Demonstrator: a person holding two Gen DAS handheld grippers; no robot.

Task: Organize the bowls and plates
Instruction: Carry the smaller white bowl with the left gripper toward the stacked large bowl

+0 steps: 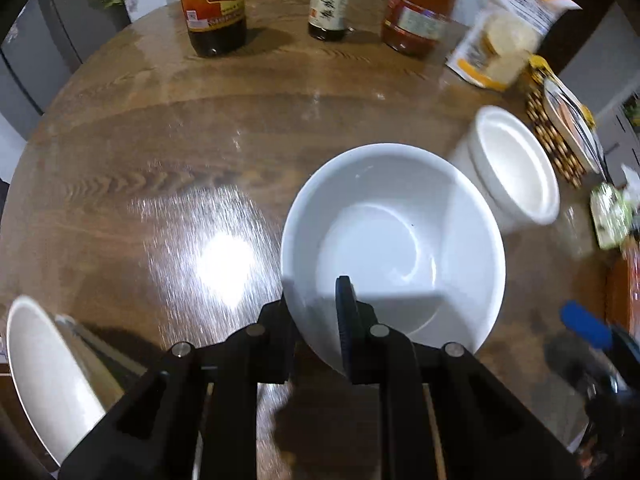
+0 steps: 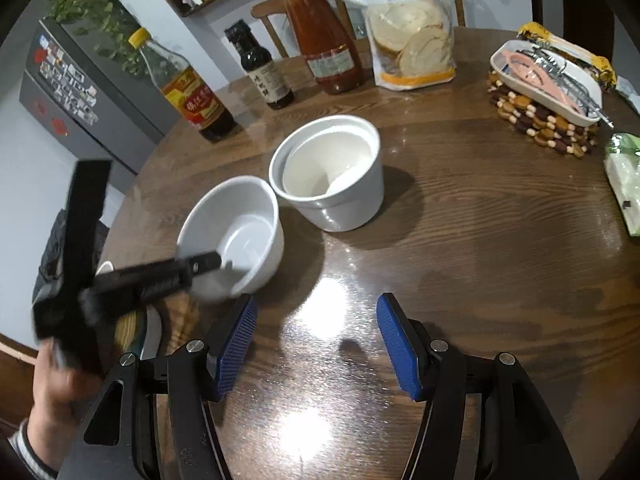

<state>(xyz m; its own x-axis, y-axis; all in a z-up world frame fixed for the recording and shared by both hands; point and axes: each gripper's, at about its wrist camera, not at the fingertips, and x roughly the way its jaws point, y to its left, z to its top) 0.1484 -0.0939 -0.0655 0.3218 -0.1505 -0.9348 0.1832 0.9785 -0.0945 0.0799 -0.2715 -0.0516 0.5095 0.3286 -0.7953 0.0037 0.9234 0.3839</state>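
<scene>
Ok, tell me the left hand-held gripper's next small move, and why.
Probably lift the single white ceramic bowl and carry it over the stacked pair of white bowls. The left hand-held gripper already pinches its near rim, one finger inside and one outside, and the stack stands right beside it.

Both wrist views look steeply down past their own claw, close over the table (image 1: 120, 140); both share the white bowl (image 1: 392, 240) and the nested bowls (image 2: 332, 176) beyond it.

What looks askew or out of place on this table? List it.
The single bowl is tipped, its near rim lifted off the table and pinched by the left claw. The stacked bowls beside it sit flat, upright. Nothing spilled or broken shows; bottles stand upright.
</scene>
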